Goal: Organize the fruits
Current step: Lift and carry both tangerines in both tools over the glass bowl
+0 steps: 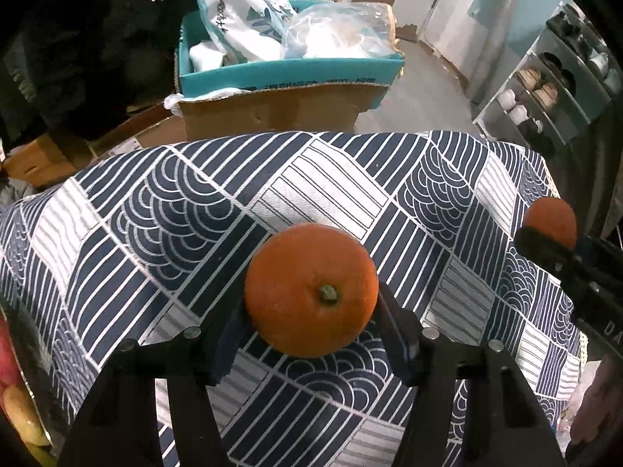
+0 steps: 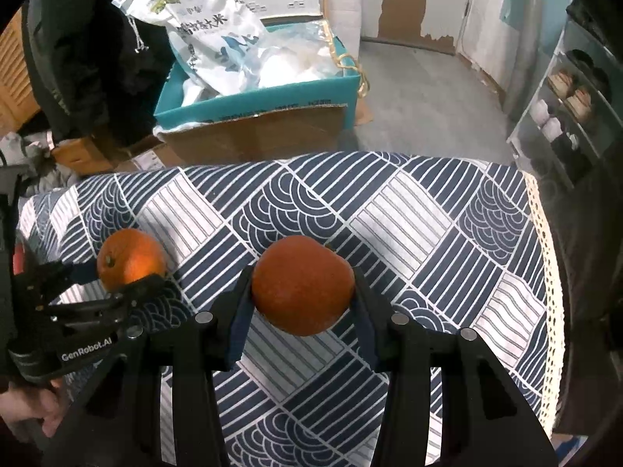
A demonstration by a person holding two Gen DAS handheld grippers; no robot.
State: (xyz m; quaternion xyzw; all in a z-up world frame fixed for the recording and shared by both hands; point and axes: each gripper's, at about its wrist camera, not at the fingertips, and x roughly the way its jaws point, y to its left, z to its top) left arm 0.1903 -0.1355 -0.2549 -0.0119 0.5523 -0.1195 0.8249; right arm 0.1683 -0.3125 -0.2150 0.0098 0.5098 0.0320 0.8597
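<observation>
Both grippers hold fruit over the table: the left gripper (image 1: pixel 311 311) has its jaws clamped on a stem-up orange (image 1: pixel 311 290), and the right gripper (image 2: pixel 303 295) is closed tight on a second orange (image 2: pixel 303 285) whose stem is not visible. Each gripper points steeply down, and each shows at the edge of the other's wrist view.

Largest in the scene is the table, covered by a navy-and-white patterned tablecloth (image 1: pixel 187 210) with wave and stripe blocks; a cream lace trim (image 2: pixel 545 257) runs along its right edge. Beyond the far edge sits a brown cardboard box (image 2: pixel 253 136), and on it a teal box (image 1: pixel 292 74) stuffed with white printed bags (image 2: pixel 210 35) and clear plastic. A grey shelf unit (image 1: pixel 545 89) with shoes stands at the right, against the wall.

Smaller things come last — the two oranges, lying side by side between their pads and well apart from each other. Whether they rest on the cloth or are lifted just off it cannot be told. At the left wrist view's lower left edge, a yellowish fruit (image 1: pixel 19 416) is partly visible beside something pink, too blurred to name.
</observation>
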